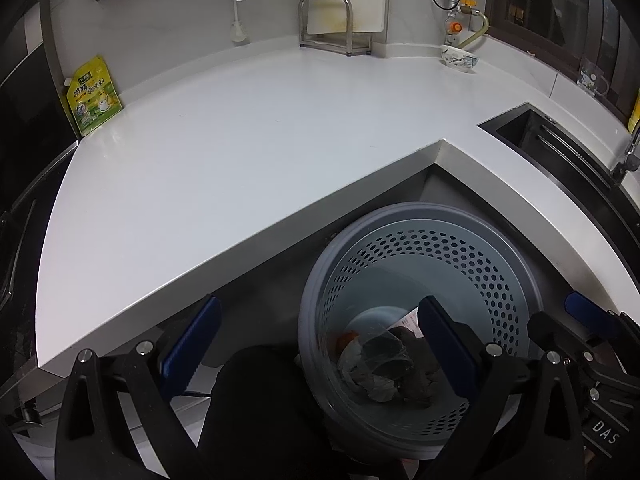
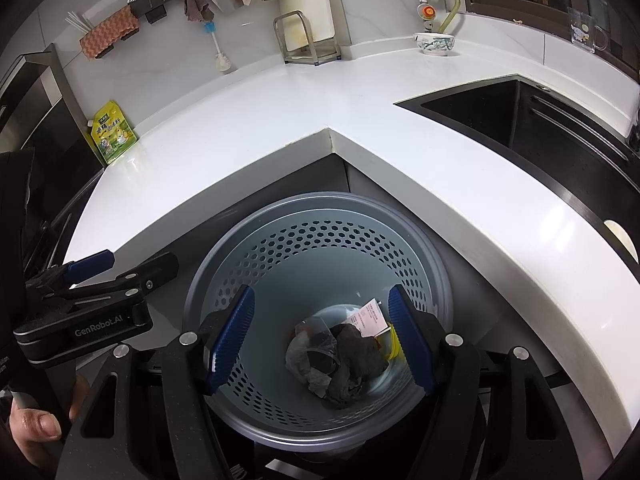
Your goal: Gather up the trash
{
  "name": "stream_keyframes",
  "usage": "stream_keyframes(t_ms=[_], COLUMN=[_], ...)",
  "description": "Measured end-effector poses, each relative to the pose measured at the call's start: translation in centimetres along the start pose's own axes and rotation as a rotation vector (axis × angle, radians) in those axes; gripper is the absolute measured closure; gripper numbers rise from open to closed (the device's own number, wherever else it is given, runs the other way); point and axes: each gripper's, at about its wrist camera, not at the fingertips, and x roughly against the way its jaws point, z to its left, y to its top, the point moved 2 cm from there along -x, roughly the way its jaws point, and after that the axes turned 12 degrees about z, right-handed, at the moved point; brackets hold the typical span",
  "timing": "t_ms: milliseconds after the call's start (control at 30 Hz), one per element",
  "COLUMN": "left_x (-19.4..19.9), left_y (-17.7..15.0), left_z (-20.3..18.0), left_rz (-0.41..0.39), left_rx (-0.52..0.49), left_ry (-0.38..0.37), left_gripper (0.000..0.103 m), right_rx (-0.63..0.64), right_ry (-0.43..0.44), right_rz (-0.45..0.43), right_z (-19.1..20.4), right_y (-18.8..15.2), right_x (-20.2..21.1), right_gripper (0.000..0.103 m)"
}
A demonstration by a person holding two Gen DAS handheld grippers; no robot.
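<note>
A grey perforated trash bin [image 1: 504, 276] [image 2: 320, 204] stands on the floor in the inner corner of the counter. At its bottom lies trash [image 1: 380, 364] [image 2: 340, 360]: crumpled clear plastic, a dark wad, a white printed slip [image 2: 370, 316], and orange and yellow bits. My right gripper [image 2: 322, 338] hangs over the bin's mouth, jaws open with nothing between the blue pads. My left gripper [image 1: 316, 344] is open too, its right finger over the bin's near rim and its left finger below the counter edge. Each gripper also shows in the other view, the right gripper [image 1: 560, 312] and the left gripper [image 2: 128, 264].
A white L-shaped countertop [image 1: 240, 160] [image 2: 400, 128] wraps around the bin. On it are a yellow-green pouch [image 1: 94, 96] [image 2: 114, 134], a metal rack [image 2: 306, 36], a bowl [image 2: 434, 43] and a black sink [image 2: 520, 120]. A hand [image 2: 36, 428] grips the left tool.
</note>
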Motion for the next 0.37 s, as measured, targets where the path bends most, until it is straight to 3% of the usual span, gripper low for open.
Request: stream_keyframes(t_ms=[367], left_x=[-0.02], left_y=[-0.03], left_z=[0.11], left_rz=[0.002], left_rx=[0.003], left_ry=[0.013], left_gripper=[0.006], right_rx=[0.0], right_ry=[-0.001], right_rz=[0.0], right_z=[-0.02], right_y=[0.01], right_x=[0.01], right_gripper=[0.036])
